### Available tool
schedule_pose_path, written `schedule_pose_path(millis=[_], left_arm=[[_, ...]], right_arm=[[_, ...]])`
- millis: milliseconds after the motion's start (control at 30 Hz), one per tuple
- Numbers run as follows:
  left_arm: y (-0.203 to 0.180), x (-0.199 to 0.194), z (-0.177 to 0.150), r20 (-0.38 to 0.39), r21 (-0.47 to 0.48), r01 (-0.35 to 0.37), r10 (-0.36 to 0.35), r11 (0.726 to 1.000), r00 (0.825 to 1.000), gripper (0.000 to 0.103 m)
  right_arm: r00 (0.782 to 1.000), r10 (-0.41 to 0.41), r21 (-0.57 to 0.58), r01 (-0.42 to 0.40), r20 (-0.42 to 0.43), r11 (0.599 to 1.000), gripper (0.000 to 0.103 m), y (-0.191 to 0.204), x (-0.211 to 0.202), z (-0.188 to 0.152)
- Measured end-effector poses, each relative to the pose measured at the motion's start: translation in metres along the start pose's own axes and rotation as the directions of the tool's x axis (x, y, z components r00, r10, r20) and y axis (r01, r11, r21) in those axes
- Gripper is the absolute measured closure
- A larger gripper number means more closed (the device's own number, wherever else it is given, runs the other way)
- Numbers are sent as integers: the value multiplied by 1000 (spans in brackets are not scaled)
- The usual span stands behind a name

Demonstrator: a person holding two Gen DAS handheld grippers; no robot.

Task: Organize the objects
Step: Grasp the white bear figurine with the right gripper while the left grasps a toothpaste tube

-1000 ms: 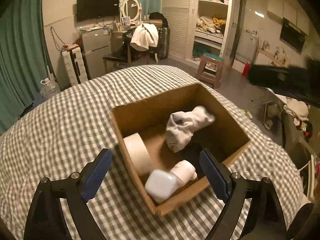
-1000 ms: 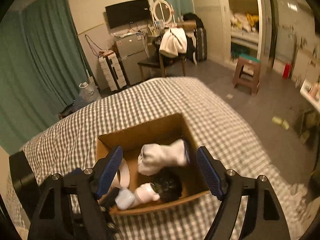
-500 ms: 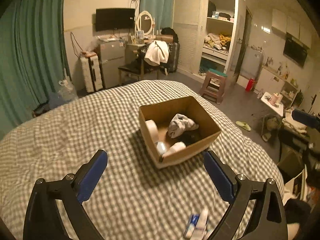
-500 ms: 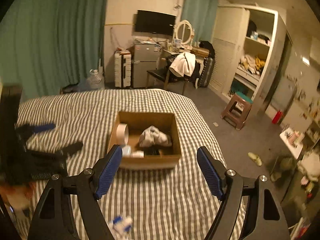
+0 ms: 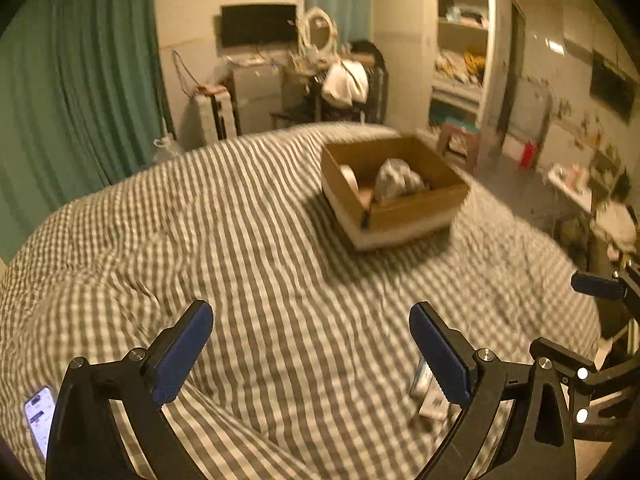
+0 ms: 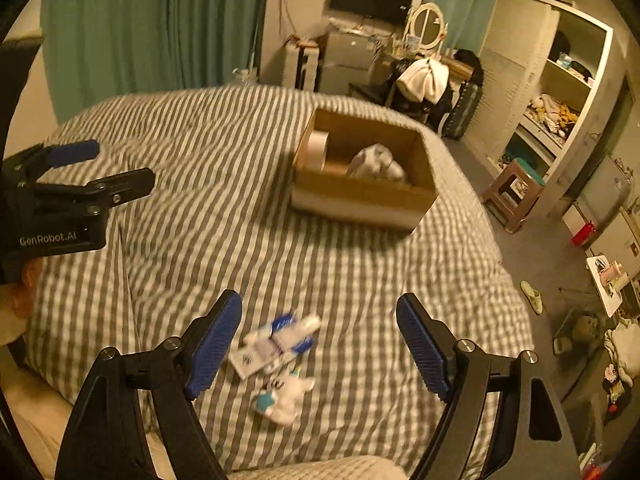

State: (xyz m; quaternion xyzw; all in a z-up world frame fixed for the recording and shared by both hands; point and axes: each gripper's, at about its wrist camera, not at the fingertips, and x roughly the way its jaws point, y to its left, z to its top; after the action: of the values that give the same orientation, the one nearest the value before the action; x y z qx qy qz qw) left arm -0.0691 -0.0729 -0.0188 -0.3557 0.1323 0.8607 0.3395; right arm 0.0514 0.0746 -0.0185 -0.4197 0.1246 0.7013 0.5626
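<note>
Two spread, empty right gripper (image 6: 318,346) fingers are hovering over a flat sachet (image 6: 276,342) and small white toy (image 6: 282,394) lying between them on the bed (image 6: 248,240); both look light, the sachet probably slippery, best pinched edgewise. Left gripper (image 5: 310,350) is likewise gaping, box (image 6: 362,196) well beyond.

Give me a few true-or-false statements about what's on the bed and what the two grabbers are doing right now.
1. The box sits on the bed. True.
2. The right gripper grips a packet. False: it is open; the packets lie loose on the bed.
3. A tape roll leans inside the box. True.
4. The left gripper is shut. False: it is open, holding nothing.
5. A phone lies on the bed. True.
</note>
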Motion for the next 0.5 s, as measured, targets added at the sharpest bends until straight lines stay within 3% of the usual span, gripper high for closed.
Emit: schedule_pose_path(millis=[233, 500], left_arm=[[-13, 34, -46, -92, -11, 18, -19, 1000, 996, 2], [-35, 70, -77, -194, 21, 17, -12, 1000, 981, 2]], right_arm=[[991, 51, -17, -53, -123, 998, 23, 13, 50, -45], [959, 107, 14, -107, -261, 994, 23, 10, 105, -92]])
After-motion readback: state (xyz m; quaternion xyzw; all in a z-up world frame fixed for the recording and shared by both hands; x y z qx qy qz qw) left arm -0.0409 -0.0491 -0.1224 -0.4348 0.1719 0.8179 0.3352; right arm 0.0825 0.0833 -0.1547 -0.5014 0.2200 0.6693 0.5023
